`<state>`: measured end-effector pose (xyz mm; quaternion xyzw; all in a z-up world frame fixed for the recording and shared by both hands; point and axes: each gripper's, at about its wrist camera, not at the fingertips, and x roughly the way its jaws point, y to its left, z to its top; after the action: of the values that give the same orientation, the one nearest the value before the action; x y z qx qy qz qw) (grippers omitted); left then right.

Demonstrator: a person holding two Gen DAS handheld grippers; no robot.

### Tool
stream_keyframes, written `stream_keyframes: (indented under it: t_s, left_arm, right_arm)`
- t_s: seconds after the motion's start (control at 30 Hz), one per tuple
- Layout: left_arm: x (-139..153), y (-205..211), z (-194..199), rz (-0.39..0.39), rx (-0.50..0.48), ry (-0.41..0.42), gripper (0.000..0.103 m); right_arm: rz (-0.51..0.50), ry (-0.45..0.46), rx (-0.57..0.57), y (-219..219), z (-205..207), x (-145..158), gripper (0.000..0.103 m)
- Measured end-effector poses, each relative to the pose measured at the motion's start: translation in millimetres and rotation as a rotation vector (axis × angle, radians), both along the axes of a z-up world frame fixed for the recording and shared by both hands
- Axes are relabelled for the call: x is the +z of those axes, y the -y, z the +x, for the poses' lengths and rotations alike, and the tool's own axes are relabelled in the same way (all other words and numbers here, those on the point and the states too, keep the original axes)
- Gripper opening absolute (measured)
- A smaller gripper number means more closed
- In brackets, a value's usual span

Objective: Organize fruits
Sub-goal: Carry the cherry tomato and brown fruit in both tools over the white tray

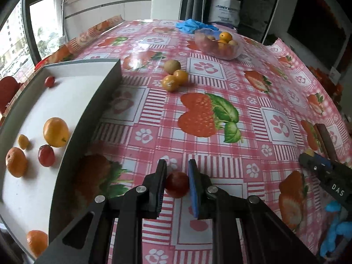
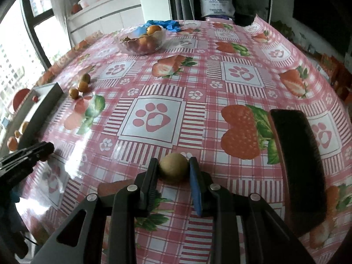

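to the left of the left tongs (image 1: 177, 165) lies the grey tray (image 1: 96, 101), its white floor already holding oranges and small red fruits; i judge it is the place where the sorted fruits go. the tray wall passes just beside the left finger, so the carry from here looks short.

the left tongs are clenched on a small red fruit (image 1: 177, 184). both pads touch its sides, and the fruit seems to sit on or very near the tablecloth (image 1: 220, 77). the hold is at the middle of the round body, probably so it does not slip out.

ahead of these tongs, well apart, three loose fruits (image 1: 175, 76) lie together, one brownish and two orange. farther ahead and a little to the right stands a clear bowl (image 1: 220, 44) with more oranges.

the right tongs (image 2: 173, 165) grasp a brown-green round fruit (image 2: 173, 170), a kiwi maybe, again across its widest part. i cannot tell if it is lifted or resting on the cloth. just to the right of the right tongs stands a dark curved tray (image 2: 301, 160), likely the place for this kind of fruit.
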<state>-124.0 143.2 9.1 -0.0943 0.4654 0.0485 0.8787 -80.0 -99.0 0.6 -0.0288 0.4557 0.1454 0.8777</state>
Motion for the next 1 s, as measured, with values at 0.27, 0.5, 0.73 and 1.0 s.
stream_keyframes:
  t_s: [0.27, 0.5, 0.73, 1.0]
  left_arm:
    - [3, -1, -9, -0.022, -0.009, 0.013, 0.021]
    - [27, -12, -19, -0.065, -0.010, 0.078, 0.021]
    - [42, -23, -28, -0.055, 0.003, 0.114, 0.021]
    - [62, -45, -38, -0.058, 0.039, 0.162, 0.021]
  right_arm:
    - [0.105, -0.049, -0.039, 13, 2, 3, 0.030]
    - [0.152, -0.051, -0.013, 2, -3, 16, 0.030]
    - [0.198, -0.058, 0.035, -20, -2, 31, 0.030]
    - [0.209, -0.046, 0.097, -48, -3, 54, 0.030]
